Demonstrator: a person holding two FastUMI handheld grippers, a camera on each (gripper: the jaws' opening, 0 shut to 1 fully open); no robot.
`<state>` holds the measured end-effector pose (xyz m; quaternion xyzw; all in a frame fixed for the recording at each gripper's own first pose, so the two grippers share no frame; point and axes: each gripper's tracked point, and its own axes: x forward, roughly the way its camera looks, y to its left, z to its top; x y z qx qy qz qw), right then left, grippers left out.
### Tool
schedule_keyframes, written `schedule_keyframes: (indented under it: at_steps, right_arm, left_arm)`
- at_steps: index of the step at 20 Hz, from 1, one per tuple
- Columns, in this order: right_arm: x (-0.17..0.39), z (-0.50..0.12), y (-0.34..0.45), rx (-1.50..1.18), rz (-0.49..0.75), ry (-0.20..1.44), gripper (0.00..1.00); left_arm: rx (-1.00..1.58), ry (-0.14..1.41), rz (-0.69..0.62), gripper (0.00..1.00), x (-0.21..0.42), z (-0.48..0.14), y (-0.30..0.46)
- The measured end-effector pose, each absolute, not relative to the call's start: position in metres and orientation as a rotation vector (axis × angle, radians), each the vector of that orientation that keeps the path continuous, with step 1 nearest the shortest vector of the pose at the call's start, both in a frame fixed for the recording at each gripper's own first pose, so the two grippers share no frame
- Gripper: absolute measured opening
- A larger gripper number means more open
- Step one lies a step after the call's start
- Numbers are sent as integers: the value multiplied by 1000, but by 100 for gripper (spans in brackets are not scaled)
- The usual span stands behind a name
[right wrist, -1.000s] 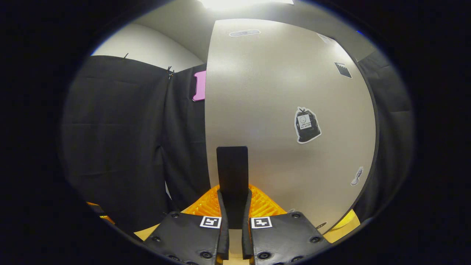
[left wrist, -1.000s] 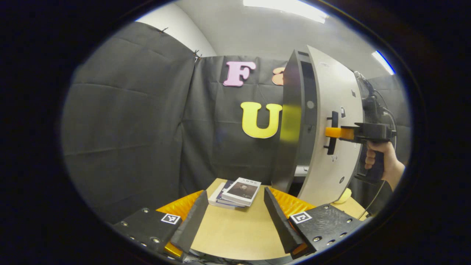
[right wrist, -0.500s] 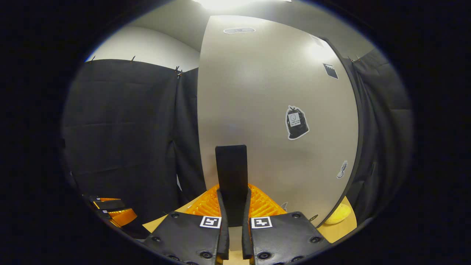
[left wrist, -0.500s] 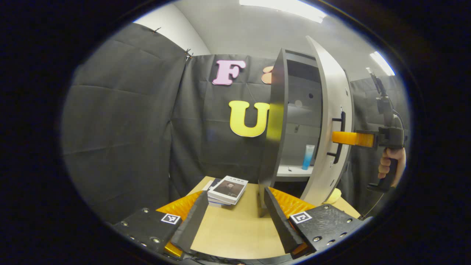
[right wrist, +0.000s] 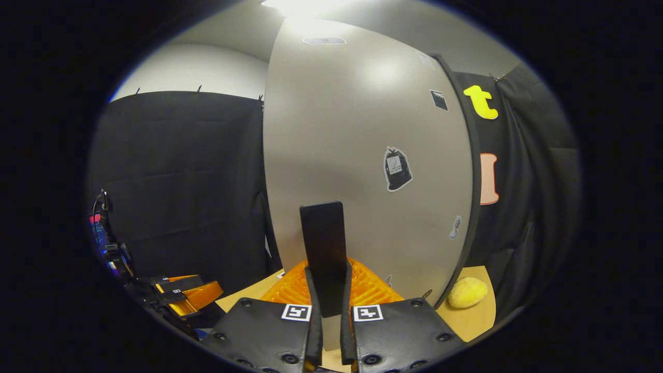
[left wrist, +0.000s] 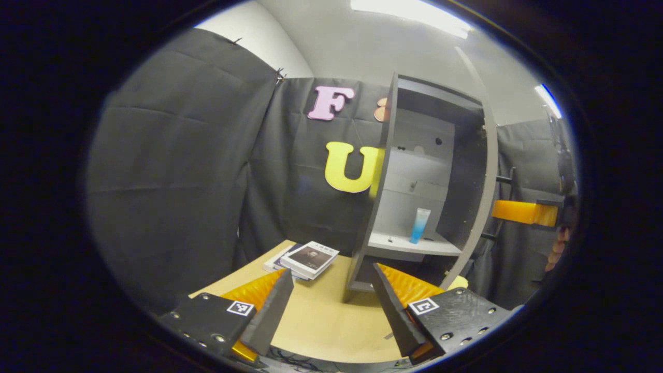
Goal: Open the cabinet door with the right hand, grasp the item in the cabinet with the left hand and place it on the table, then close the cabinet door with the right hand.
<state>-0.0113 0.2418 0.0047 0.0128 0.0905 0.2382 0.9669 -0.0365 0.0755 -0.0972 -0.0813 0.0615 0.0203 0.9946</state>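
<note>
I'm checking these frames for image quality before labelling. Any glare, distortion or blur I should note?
Left gripper view: fisheye bends the cabinet and its door into curves; ceiling lights blow out at the top; the tube on the shelf reads clearly. Right gripper view: a ceiling light glares above the door, leaving a soft sheen on it; the handle in the right tongs stays sharp.

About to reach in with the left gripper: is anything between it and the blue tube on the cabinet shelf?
Nothing visible. The cabinet door is swung wide, and the blue tube stands alone on the shelf beyond the open left gripper.
</note>
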Motion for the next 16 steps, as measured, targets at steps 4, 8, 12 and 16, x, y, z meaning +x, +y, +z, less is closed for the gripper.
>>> schedule_keyframes:
  at_steps: [4, 8, 12, 16]
  right_arm:
    - [-28, 5, 206, 53, 497, 193, 16]
    - [-37, 7, 180, 101, 498, 201, 15]
    - [-47, 7, 156, 92, 489, 199, 15]
    - [-50, 9, 128, 137, 473, 186, 15]
  left_arm:
    - [-110, 149, 52, 92, -55, -106, 46]
    - [-136, 149, 20, 92, -67, -104, -2]
    - [-98, 140, -25, 92, -71, -97, -38]
    - [-40, 138, -31, 92, -74, -97, -55]
